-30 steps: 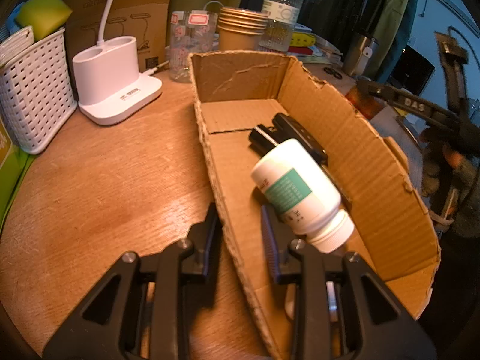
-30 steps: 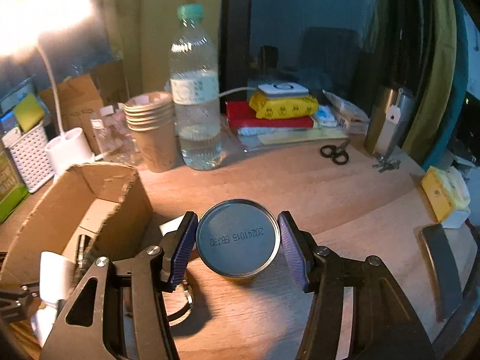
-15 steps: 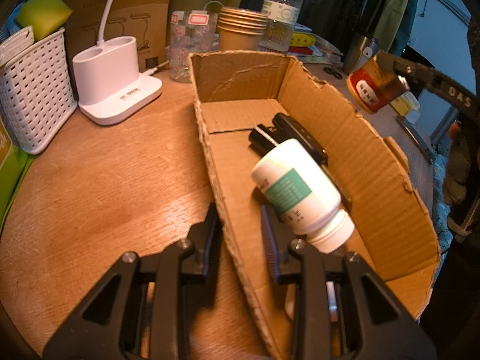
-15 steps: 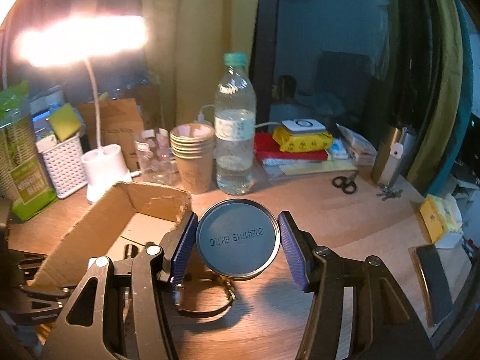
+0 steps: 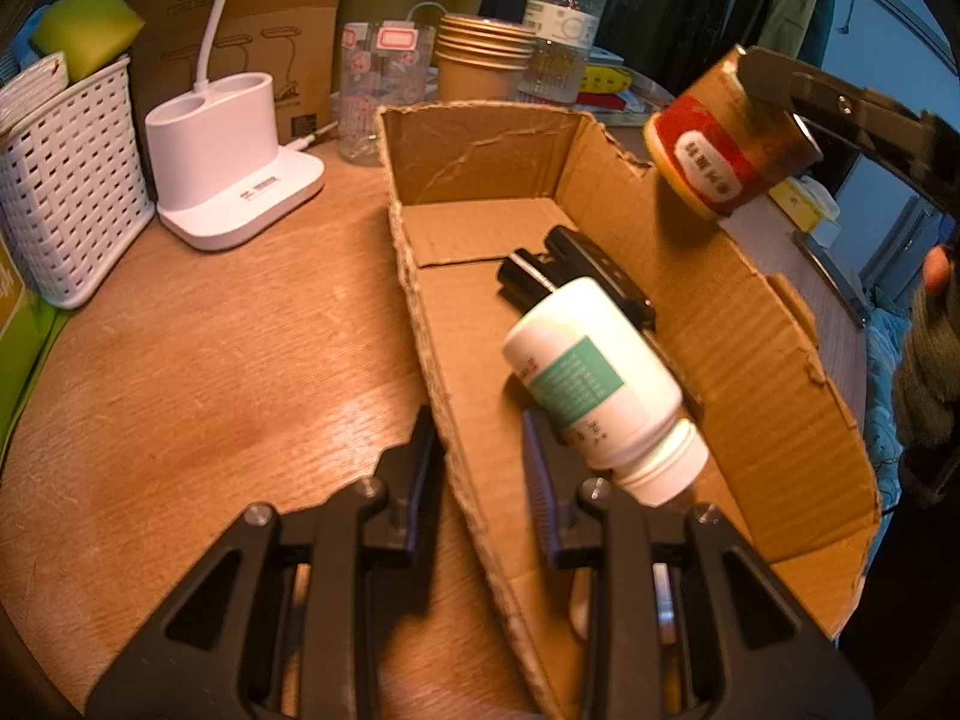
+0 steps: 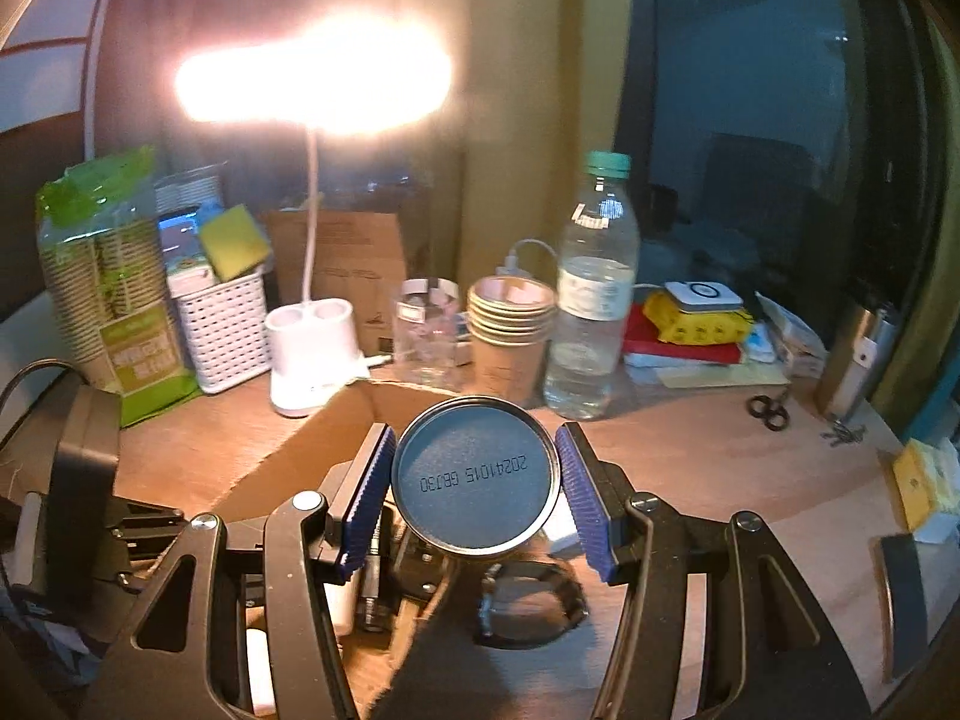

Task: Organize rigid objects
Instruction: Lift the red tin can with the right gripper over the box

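My right gripper (image 6: 477, 495) is shut on a red-labelled tin can (image 6: 475, 477); its round metal end faces the right wrist camera. In the left wrist view the can (image 5: 729, 141) hangs tilted above the far right wall of the open cardboard box (image 5: 738, 324). Inside the box lie a white bottle with a teal label (image 5: 594, 384) and black objects (image 5: 576, 270). My left gripper (image 5: 480, 462) straddles the box's near left wall, one finger inside and one outside, closed on the cardboard.
A white lamp base (image 5: 228, 162), a white basket (image 5: 66, 180), a glass (image 5: 384, 96), stacked paper cups (image 5: 480, 63) and a water bottle (image 5: 561, 24) stand behind the box. Scissors (image 6: 768, 411), a black ring (image 6: 534, 603) and a phone (image 6: 903, 594) lie on the right of the table.
My right gripper has lifted the can from the table and carried it left, over the box's right wall. The left gripper has not moved.
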A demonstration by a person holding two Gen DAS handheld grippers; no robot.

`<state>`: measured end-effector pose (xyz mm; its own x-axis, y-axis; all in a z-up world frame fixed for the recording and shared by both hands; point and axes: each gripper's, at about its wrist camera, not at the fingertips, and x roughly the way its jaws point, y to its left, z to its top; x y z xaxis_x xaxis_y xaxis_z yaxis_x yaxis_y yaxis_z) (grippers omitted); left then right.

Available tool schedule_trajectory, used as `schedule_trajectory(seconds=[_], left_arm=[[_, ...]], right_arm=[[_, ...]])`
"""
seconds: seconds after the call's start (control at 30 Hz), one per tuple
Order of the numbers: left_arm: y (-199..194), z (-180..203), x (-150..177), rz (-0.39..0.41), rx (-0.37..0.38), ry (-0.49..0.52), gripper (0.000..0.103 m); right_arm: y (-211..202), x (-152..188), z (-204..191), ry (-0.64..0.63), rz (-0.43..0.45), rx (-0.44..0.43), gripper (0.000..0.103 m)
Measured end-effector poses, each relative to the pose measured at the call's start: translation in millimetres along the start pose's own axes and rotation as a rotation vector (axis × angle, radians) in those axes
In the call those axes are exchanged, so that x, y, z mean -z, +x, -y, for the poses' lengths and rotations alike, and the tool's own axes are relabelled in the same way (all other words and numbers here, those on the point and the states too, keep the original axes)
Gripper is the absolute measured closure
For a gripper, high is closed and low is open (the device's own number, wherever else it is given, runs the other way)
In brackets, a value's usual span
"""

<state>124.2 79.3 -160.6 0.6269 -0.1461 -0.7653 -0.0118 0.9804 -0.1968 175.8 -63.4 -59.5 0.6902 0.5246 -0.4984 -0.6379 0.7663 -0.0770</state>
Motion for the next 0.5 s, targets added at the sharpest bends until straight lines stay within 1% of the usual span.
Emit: schedule_trajectory(seconds=[0.37, 0.5], left_arm=[[0.0, 0.0, -0.1, 0.0, 0.0, 0.0, 0.073], [0.0, 0.0, 0.0, 0.0, 0.0, 0.0, 0.073]], right_arm=[[6.5, 0.6, -21.1, -0.044, 0.002, -0.044, 0.045], [12.8, 2.2, -27.7, -0.059, -0.012, -0.059, 0.045]])
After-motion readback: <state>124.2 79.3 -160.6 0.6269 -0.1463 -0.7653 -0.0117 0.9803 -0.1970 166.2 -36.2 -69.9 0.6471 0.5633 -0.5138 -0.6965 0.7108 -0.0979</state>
